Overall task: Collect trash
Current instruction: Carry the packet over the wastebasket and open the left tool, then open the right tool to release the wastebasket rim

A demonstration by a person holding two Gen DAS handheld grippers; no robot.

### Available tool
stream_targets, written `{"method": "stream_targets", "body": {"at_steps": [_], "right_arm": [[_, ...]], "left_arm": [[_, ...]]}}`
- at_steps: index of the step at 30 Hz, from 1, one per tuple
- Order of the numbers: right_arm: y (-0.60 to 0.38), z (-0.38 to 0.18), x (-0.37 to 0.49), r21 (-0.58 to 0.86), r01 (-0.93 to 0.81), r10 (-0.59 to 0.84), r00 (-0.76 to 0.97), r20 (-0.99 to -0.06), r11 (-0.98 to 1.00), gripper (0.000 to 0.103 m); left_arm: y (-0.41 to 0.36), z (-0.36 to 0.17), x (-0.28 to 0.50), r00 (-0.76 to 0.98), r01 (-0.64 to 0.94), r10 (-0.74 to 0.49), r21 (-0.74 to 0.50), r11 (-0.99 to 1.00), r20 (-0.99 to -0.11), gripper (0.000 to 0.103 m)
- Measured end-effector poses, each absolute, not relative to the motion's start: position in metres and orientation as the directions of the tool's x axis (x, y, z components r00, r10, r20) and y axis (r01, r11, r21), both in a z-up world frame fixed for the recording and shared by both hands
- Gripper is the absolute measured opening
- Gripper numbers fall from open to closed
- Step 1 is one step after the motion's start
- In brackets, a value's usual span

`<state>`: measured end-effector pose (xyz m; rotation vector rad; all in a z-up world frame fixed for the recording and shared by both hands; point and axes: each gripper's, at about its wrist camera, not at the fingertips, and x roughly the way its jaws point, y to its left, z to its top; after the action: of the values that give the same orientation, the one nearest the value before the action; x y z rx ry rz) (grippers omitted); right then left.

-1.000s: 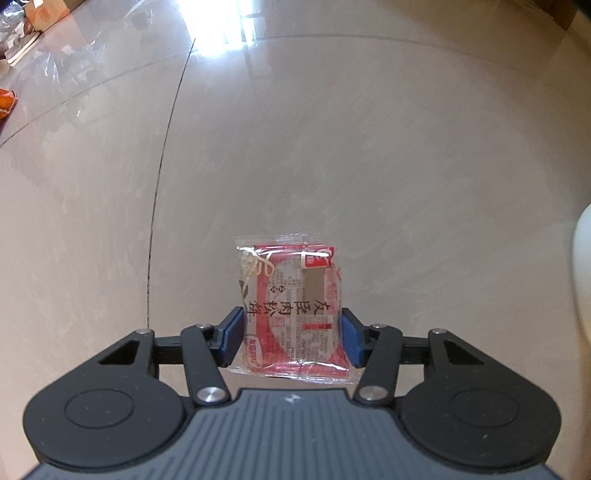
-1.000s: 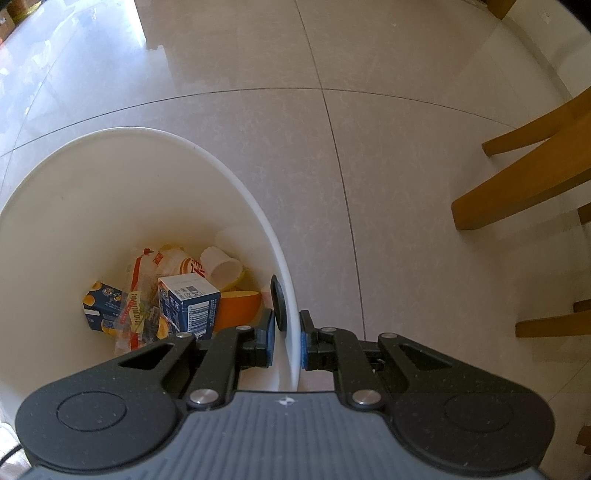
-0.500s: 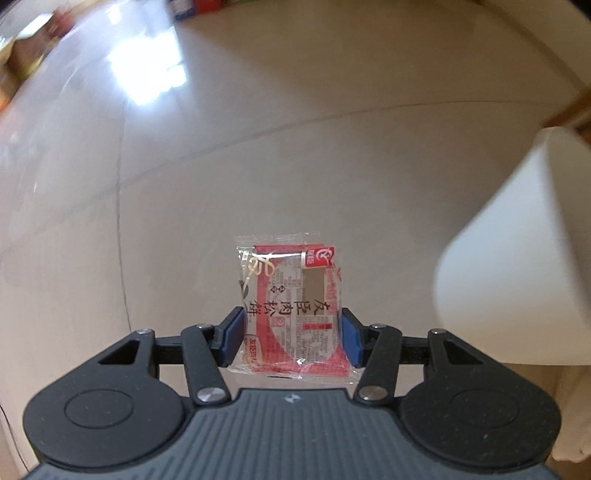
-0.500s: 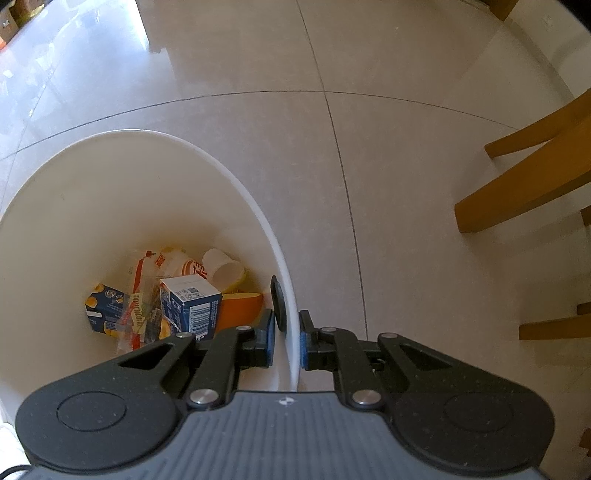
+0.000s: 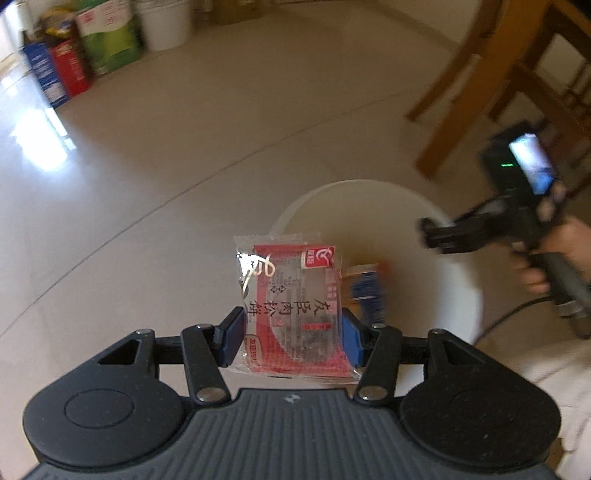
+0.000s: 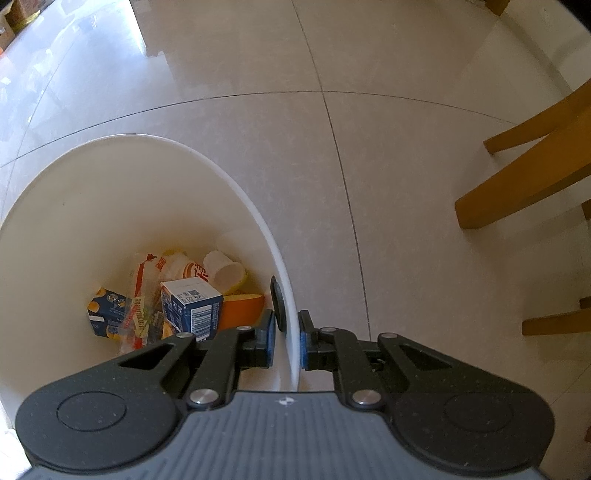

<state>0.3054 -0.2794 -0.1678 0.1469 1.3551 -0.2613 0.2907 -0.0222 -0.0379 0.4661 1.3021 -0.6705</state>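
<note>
My left gripper (image 5: 291, 338) is shut on a red and clear snack packet (image 5: 291, 302), held upright in the air just short of the white trash bin (image 5: 458, 258). In the right wrist view the same white bin (image 6: 122, 206) holds several pieces of trash, among them a blue carton (image 6: 192, 312) and a white cup (image 6: 225, 269). My right gripper (image 6: 286, 341) is shut on the bin's rim, one pad inside the wall and one outside. The left wrist view also shows the right gripper (image 5: 439, 236) on the bin's far rim, held by a hand (image 5: 546, 258).
Wooden chair legs (image 6: 517, 184) stand on the tiled floor to the right of the bin, and a wooden chair (image 5: 498, 74) shows beyond it. Boxes and bags (image 5: 74, 62) and a white bucket (image 5: 166, 22) line the far wall.
My left gripper has swung to the right with the packet, bringing the bin from the frame's right edge to straight ahead. The right gripper kept its hold on the rim.
</note>
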Motion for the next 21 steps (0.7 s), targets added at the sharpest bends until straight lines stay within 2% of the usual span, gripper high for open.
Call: {"method": "stream_targets", "body": {"at_steps": [3,4,5,7,10,14,21], "right_arm": [[-0.279,-0.168,0.305,-0.050,0.267,-0.104,0.195,-0.975,0.962,0.015],[-0.278,-0.168,0.305,-0.052,0.265,-0.106,0.196,-0.975,0.963,0.015],[-0.278,-0.168,0.304,-0.053,0.264,-0.107,0.196,-0.975,0.963,0.015],[-0.278,-0.168,0.305,-0.051,0.266,-0.106,0.195,-0.975,0.963,0.015],[-0.278,-0.168,0.305,-0.046,0.265,-0.100,0.196,-0.975,0.963,0.015],[-0.280,-0.167,0.304,-0.040,0.266,-0.095,0.198,-0.976,0.963,0.015],[-0.282,-0.168,0.304,-0.037,0.269,-0.093,0.197,-0.976,0.962,0.015]], "left_arm": [[-0.047,-0.047,0.279,0.098,0.710,-0.189,-0.064,0.701,-0.977,0.055],[-0.052,-0.049,0.276,0.095,0.720,-0.184,-0.060,0.691,-0.978,0.060],[-0.059,-0.052,0.273,0.088,0.730,-0.181,-0.060,0.681,-0.980,0.071],[-0.068,-0.054,0.268,0.082,0.739,-0.180,-0.062,0.671,-0.980,0.082],[-0.073,-0.053,0.263,0.118,0.745,-0.162,-0.020,0.667,-0.980,0.090],[-0.077,-0.053,0.258,0.210,0.734,-0.122,0.074,0.675,-0.970,0.093],[-0.069,-0.054,0.260,0.229,0.666,-0.107,0.076,0.742,-0.968,0.093]]}}
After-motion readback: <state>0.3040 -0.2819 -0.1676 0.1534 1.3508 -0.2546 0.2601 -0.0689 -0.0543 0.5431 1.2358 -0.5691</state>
